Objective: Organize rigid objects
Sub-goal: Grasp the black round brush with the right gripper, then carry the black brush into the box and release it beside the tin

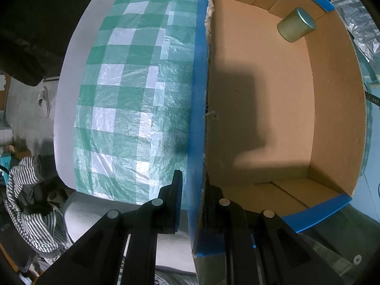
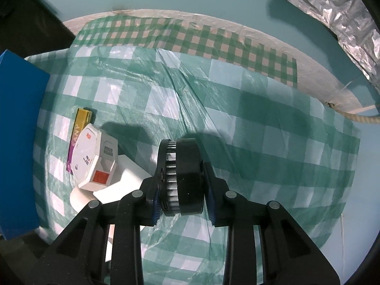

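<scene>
Right gripper (image 2: 181,190) is pointing down at the table, jaws pinching a black round device (image 2: 182,175) standing on edge; blue pads are pressing both flat faces. A ribbed silver band is running around the device's middle, small port slot showing on the left half. Device is sitting over the green-and-white checked tablecloth (image 2: 237,118); whether it is touching the cloth, cannot tell.

At 9 o'clock from that gripper, a white octagonal box (image 2: 91,156) with an orange label is lying tilted, resting on a white flat sheet (image 2: 123,178). Just behind it at 10 o'clock, a yellow-and-purple slim box (image 2: 79,133) is lying touching the octagonal one. At far 9 o'clock a blue box wall (image 2: 19,130) is standing. At 1 o'clock crinkled silver foil (image 2: 344,23) is hanging along the teal wall.

Left gripper (image 1: 193,201) is also pointing down, jaws pressed together on the blue-taped side wall of the cardboard box (image 1: 261,95), one finger outside, one inside. Box is open-topped, brown inside, blue outside. At 1 o'clock from this gripper, in the far corner of the box, a pale green cylindrical tin (image 1: 295,25) is lying tipped against the walls. At 11 o'clock the checked tablecloth is covering the table. At 8 o'clock a striped cloth (image 1: 28,201) is lying bunched below the table, white slippers (image 1: 44,102) at 10 o'clock on the floor.
</scene>
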`<action>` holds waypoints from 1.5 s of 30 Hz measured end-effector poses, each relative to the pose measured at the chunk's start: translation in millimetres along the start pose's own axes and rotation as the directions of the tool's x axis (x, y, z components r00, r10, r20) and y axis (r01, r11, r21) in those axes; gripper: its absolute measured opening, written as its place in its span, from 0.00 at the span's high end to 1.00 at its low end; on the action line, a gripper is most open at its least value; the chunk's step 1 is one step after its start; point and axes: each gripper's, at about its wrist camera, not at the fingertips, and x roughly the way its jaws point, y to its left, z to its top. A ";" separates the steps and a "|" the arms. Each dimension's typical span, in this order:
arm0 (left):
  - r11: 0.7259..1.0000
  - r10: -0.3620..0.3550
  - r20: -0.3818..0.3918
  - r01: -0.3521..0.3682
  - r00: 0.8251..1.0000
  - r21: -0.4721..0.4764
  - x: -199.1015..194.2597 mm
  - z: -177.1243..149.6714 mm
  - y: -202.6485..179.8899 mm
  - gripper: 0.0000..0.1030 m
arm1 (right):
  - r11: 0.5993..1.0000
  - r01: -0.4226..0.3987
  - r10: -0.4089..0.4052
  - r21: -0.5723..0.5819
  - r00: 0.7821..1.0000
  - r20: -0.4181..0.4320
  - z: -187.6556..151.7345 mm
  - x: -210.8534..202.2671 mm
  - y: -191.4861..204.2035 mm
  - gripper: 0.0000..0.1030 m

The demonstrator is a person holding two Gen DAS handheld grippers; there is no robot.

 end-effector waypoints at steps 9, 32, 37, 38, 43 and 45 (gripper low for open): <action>1.000 0.004 0.000 -0.004 1.000 0.010 -2.2 0.8 -0.9 0.87 | 1.000 0.029 -0.029 -0.005 0.997 0.072 -3.3 -20.5 6.9 0.72; 1.000 -0.009 0.005 0.009 1.000 0.028 -4.1 -1.9 -3.4 0.87 | 0.984 -0.030 0.052 -0.177 0.991 0.123 17.2 -85.6 105.9 0.72; 0.999 -0.012 0.006 0.012 1.000 0.031 -3.6 -3.3 -2.9 0.87 | 0.973 -0.053 0.084 -0.227 0.988 0.130 22.4 -96.1 132.0 0.72; 0.999 -0.012 0.006 0.012 1.000 0.033 -3.7 -3.4 -3.1 0.87 | 0.970 -0.055 0.089 -0.236 0.987 0.133 23.6 -97.8 137.1 0.72; 1.000 -0.013 0.010 0.013 1.000 0.026 -4.4 -4.2 0.7 0.87 | 0.956 -0.064 0.106 -0.286 0.985 0.133 29.7 -103.0 161.0 0.72; 1.000 -0.015 0.012 0.015 1.000 0.024 -5.0 -4.2 1.8 0.87 | 0.952 -0.078 0.122 -0.298 0.983 0.134 31.9 -104.6 169.5 0.72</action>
